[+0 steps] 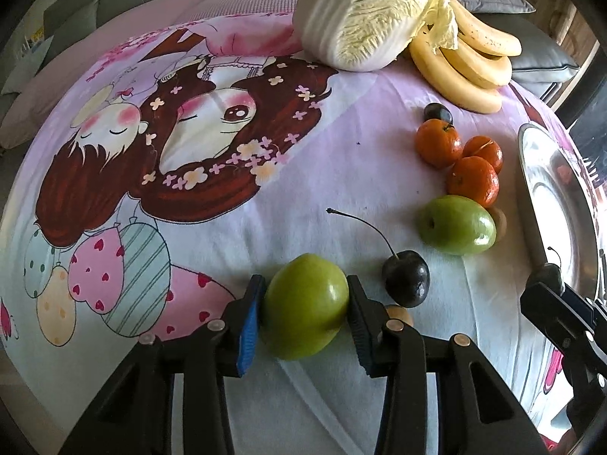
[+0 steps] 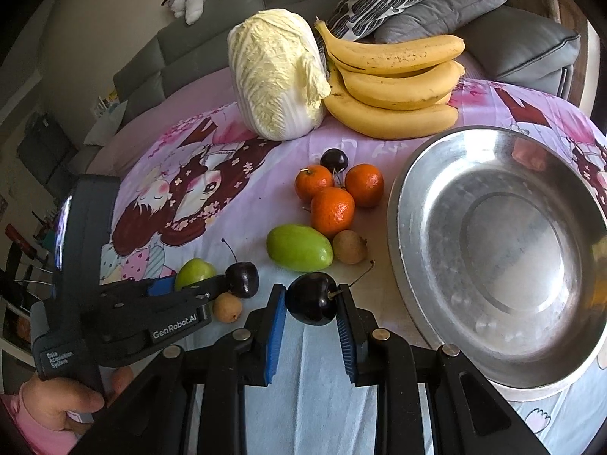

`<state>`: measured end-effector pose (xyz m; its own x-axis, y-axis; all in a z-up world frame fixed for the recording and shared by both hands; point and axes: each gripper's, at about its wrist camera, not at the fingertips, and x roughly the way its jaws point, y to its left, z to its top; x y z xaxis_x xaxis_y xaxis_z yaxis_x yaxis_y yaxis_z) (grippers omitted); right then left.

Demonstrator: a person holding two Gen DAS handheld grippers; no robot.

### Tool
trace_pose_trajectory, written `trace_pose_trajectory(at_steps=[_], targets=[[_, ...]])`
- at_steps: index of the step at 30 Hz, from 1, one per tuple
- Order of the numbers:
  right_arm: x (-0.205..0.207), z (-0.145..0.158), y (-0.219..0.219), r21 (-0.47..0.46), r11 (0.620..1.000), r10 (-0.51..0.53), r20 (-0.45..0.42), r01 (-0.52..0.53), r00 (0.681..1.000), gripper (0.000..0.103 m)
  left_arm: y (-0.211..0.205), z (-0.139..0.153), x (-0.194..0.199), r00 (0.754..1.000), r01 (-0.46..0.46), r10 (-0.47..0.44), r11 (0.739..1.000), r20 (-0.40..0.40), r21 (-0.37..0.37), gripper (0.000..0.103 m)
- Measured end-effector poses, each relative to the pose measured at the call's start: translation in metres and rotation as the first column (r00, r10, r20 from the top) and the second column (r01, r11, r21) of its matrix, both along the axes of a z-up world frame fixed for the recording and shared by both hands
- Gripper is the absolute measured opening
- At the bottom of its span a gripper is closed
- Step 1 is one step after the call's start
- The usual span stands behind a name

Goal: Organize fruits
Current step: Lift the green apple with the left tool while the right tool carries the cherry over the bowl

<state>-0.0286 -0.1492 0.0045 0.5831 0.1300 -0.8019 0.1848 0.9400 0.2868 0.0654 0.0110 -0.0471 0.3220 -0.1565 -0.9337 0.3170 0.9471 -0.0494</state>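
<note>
My left gripper [image 1: 305,295] is shut on a green fruit [image 1: 306,305] low over the cartoon-print cloth; it also shows in the right wrist view [image 2: 193,278]. My right gripper [image 2: 312,299] is shut on a dark cherry [image 2: 313,303] just left of the empty steel bowl [image 2: 417,227]. A second green fruit [image 2: 299,247], three oranges [image 2: 333,208], a second cherry [image 2: 242,278], a far cherry [image 2: 334,160] and two small brown fruits [image 2: 349,246] lie on the cloth. The right gripper shows at the left wrist view's right edge [image 1: 546,276].
A napa cabbage [image 2: 277,76] and a bunch of bananas [image 2: 394,87] lie at the far side of the cloth. Grey sofa cushions [image 2: 512,45] sit behind. The steel bowl's rim [image 1: 531,159] is at the right of the left wrist view.
</note>
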Motion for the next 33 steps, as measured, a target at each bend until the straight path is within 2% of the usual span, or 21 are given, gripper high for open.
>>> trace_pose_trajectory(at_steps=[7,16,25,33], targets=[[-0.002,0.003,-0.004,0.013,1.0,-0.007,0.013,0.007,1.0,0.028,0.004,0.01,-0.012,1.0,-0.018,0.018,1.0,0.0,-0.018,0.043],[-0.009,0.018,-0.021,0.013,0.999,-0.045,0.057,0.045,0.997,0.028,-0.006,0.05,-0.028,0.998,-0.004,0.008,0.998,0.06,-0.06,0.043],[-0.019,0.03,-0.083,0.004,0.974,-0.227,0.08,0.227,0.971,0.028,-0.078,0.074,-0.032,0.988,0.142,-0.132,0.981,0.078,-0.132,0.043],[-0.031,0.025,-0.143,-0.008,0.924,-0.383,0.052,0.383,0.922,0.028,-0.153,0.082,-0.037,0.957,0.286,-0.273,0.947,0.102,-0.15,0.043]])
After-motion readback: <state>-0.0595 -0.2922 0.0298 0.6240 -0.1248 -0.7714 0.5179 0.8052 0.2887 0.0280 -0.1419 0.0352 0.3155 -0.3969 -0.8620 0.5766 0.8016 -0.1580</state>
